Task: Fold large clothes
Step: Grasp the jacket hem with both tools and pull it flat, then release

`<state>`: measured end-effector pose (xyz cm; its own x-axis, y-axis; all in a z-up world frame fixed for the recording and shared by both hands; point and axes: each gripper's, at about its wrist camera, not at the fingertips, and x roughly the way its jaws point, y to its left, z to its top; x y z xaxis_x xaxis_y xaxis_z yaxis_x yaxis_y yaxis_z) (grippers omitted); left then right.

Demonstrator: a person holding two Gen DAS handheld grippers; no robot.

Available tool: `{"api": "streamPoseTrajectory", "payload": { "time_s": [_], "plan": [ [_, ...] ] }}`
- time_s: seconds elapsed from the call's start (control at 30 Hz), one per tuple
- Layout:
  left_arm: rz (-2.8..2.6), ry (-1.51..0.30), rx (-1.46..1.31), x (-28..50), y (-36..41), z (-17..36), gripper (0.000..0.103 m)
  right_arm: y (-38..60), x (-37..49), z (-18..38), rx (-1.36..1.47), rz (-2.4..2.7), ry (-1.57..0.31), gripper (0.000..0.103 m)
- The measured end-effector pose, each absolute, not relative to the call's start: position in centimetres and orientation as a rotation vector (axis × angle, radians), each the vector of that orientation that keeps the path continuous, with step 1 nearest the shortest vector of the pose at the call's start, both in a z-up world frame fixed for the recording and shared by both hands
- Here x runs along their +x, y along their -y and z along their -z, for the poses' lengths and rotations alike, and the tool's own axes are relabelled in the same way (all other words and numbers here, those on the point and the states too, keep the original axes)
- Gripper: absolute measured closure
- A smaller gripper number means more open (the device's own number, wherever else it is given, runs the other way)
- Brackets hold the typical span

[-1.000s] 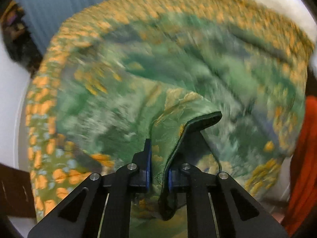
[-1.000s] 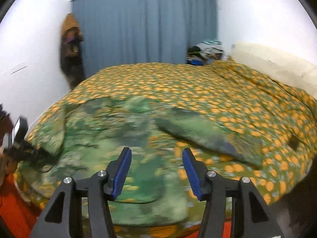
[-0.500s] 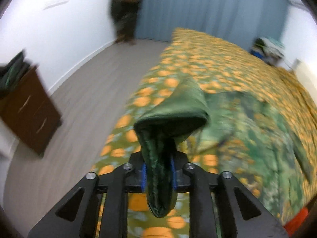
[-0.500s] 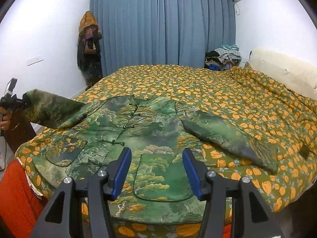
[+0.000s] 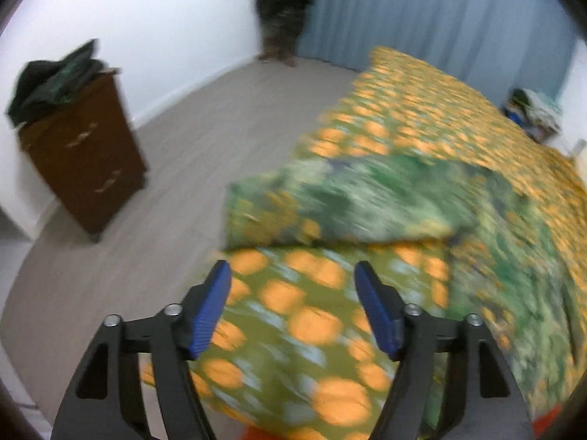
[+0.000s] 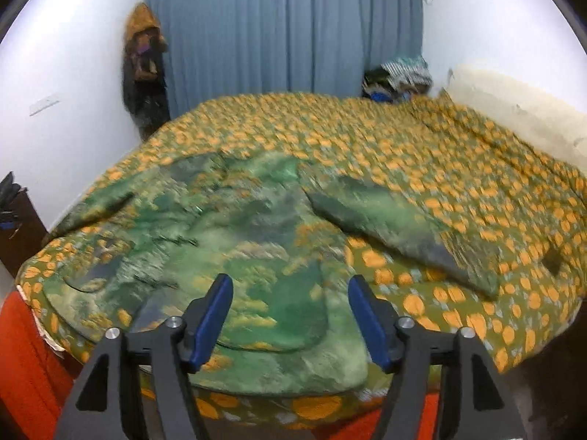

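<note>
A large green patterned jacket (image 6: pixel 238 242) lies spread front-up on the bed. Its left sleeve (image 5: pixel 341 205) lies stretched out near the bed's corner, and its right sleeve (image 6: pixel 396 231) lies out to the right on the bedspread. My left gripper (image 5: pixel 293 308) is open and empty, just short of the left sleeve's cuff, over the bedspread. My right gripper (image 6: pixel 290 315) is open and empty above the jacket's lower hem. Both views are blurred by motion.
The bed has a green bedspread with orange spots (image 6: pixel 440 154). A brown drawer cabinet (image 5: pixel 84 154) with dark clothes on top stands left of the bed on grey floor. Blue curtains (image 6: pixel 286 29), hanging coats (image 6: pixel 145 69) and a clothes pile (image 6: pixel 400 77) are at the back. Red fabric (image 6: pixel 25 359) hangs at the bed's front.
My left gripper has let go of the left sleeve and opened; the sleeve now lies on the bed. My right gripper stays open and has shifted slightly over the hem.
</note>
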<state>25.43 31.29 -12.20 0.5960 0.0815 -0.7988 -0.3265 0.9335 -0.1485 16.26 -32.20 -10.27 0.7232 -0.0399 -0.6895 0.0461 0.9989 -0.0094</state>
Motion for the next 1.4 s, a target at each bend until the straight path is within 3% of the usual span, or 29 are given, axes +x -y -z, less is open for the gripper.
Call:
{"api": "streamPoseTrajectory", "payload": {
  "time_s": [0.13, 0.3, 0.5, 0.53, 0.6, 0.63, 0.67, 0.73, 0.83, 1.2, 1.27, 1.33, 1.37, 1.4],
  "plan": [
    [0.052, -1.032, -0.298, 25.3, -24.2, 14.4, 0.016, 36.0, 17.2, 12.5, 0.083, 0.073, -0.887, 0.036],
    [0.250, -1.214, -0.210, 26.3, -15.5, 19.3, 0.016, 40.3, 19.4, 17.0, 0.203, 0.045, -1.079, 0.035],
    [0.267, -1.313, -0.218, 27.3, -13.8, 22.8, 0.016, 40.9, 21.1, 21.9, 0.296, -0.060, -1.208, 0.035],
    [0.266, -1.311, -0.219, 27.1, -13.7, 22.8, 0.021, 40.3, 21.2, 22.4, 0.286, -0.089, -1.222, 0.035],
    [0.292, -1.319, -0.222, 27.0, -13.3, 22.8, 0.046, 39.4, 21.2, 22.9, 0.260, -0.102, -1.221, 0.035],
    [0.298, -1.320, -0.216, 26.9, -13.2, 22.7, 0.066, 39.2, 21.1, 23.0, 0.262, -0.109, -1.219, 0.036],
    [0.295, -1.318, -0.203, 26.6, -12.9, 22.8, 0.073, 39.1, 21.0, 23.0, 0.267, -0.113, -1.219, 0.050],
    [0.302, -1.308, -0.192, 26.0, -12.9, 22.6, 0.084, 38.7, 21.0, 22.8, 0.248, -0.105, -1.221, 0.077],
    [0.313, -1.285, -0.179, 25.4, -12.8, 21.7, 0.087, 38.1, 20.5, 21.8, 0.212, -0.104, -1.204, 0.088],
    [0.310, -1.286, -0.095, 22.2, -12.7, 21.3, 0.084, 37.4, 19.3, 20.7, 0.134, -0.090, -1.209, 0.088],
    [0.287, -1.263, -0.054, 22.4, -12.3, 20.9, 0.075, 37.4, 19.3, 21.1, 0.131, -0.074, -1.201, 0.085],
    [0.257, -1.233, -0.022, 22.5, -12.1, 20.1, 0.058, 37.3, 19.8, 21.2, 0.120, -0.052, -1.188, 0.082],
    [0.249, -1.218, -0.013, 22.5, -12.1, 19.7, 0.049, 37.3, 19.8, 20.9, 0.112, -0.042, -1.175, 0.070],
    [0.238, -1.191, -0.002, 22.4, -12.1, 18.8, 0.044, 37.1, 19.7, 20.5, 0.107, -0.037, -1.156, 0.065]
  ]
}}
